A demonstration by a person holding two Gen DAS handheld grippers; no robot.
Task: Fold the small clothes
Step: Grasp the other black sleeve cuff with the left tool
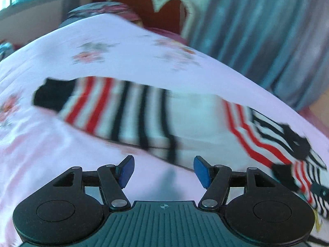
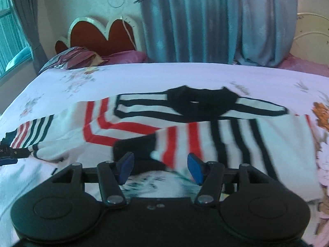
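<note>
A small white sweater [image 2: 232, 142] with red and black stripes lies spread on the bed sheet [image 2: 144, 76]. Its black collar [image 2: 201, 103] points away from me. One sleeve is folded across the body, its black cuff [image 2: 135, 146] just ahead of my right gripper [image 2: 158, 168], which is open; its pads press on nothing. In the left wrist view the other sleeve [image 1: 123, 115] stretches left, ending in a black cuff [image 1: 51, 98]. My left gripper [image 1: 163, 170] hangs open over the sheet at the sweater's near edge, empty. The picture is blurred.
A red scalloped headboard [image 2: 107, 37] and pillows [image 2: 78, 57] stand at the bed's far left. Blue curtains [image 2: 205, 20] hang behind the bed. A window [image 2: 10, 30] is on the left. The floral sheet runs around the sweater on all sides.
</note>
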